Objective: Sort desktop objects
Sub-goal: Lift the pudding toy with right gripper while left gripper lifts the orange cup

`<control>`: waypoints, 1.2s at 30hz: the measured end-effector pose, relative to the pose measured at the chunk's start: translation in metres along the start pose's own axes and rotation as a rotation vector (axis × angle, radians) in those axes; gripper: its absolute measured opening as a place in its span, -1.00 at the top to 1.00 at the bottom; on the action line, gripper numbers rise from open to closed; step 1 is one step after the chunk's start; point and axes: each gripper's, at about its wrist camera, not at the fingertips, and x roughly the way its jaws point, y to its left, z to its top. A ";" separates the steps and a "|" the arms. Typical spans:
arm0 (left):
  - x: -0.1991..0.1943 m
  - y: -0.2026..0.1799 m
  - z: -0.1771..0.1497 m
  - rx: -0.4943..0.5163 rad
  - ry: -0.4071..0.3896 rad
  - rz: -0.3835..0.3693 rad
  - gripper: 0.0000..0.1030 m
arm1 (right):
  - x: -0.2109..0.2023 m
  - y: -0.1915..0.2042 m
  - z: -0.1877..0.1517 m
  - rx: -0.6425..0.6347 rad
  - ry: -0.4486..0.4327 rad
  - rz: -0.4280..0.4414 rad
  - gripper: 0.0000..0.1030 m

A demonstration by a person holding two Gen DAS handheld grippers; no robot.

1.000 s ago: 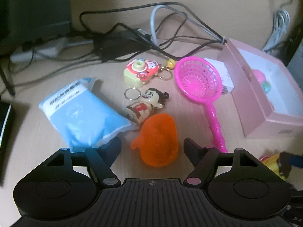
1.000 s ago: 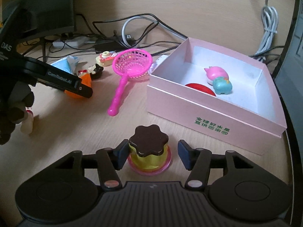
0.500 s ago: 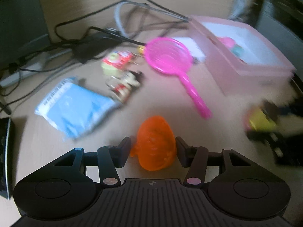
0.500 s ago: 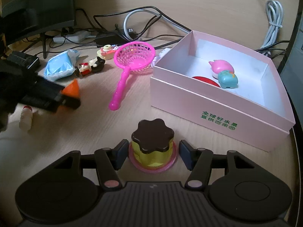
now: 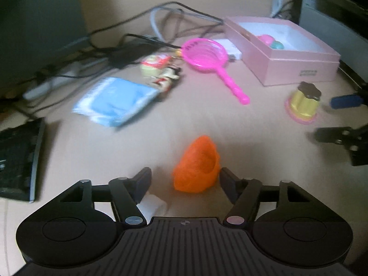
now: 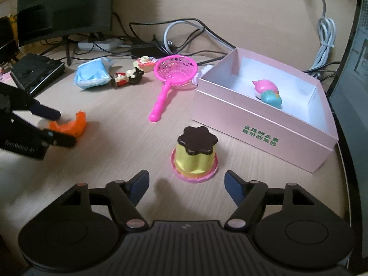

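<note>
Claws point(image 6: 185, 185) over cluttered wooden desk point(image 6: 115, 156)

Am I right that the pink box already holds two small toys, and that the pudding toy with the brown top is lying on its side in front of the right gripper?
Not quite: the pudding toy stands upright on its pink base, as the right wrist view shows. The pink box does hold two small toys, and the pudding toy sits just ahead of the open right gripper.

Both tools are showing matte black bodies: a ribbed central plate, round side housings, silver and pinkish pivot screws. The right gripper point(image 6: 186, 185) is wearing dark blue pads; the left gripper point(image 6: 58, 127) is bearing pale lettering.
</note>
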 end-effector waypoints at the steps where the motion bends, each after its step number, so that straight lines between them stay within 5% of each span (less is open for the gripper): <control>1: -0.005 0.004 -0.002 -0.013 -0.009 -0.004 -0.55 | -0.002 0.001 -0.001 -0.001 -0.002 0.000 -0.52; 7: -0.022 0.012 -0.012 -0.081 -0.031 -0.107 -0.77 | -0.002 0.006 -0.004 -0.004 -0.002 -0.002 -0.54; 14: -0.005 -0.007 0.001 -0.195 -0.037 -0.049 -0.79 | 0.008 0.005 0.001 0.043 -0.024 -0.022 -0.54; 19: 0.006 -0.020 0.014 -0.136 -0.059 0.018 -0.65 | 0.014 0.005 0.002 0.045 -0.030 -0.043 -0.54; 28: -0.030 -0.024 -0.016 0.026 -0.089 -0.058 -0.79 | 0.011 0.002 -0.008 0.041 -0.031 -0.030 -0.54; 36: -0.024 -0.021 -0.019 -0.053 -0.086 -0.023 -0.74 | 0.011 0.010 -0.002 0.032 -0.055 -0.028 -0.54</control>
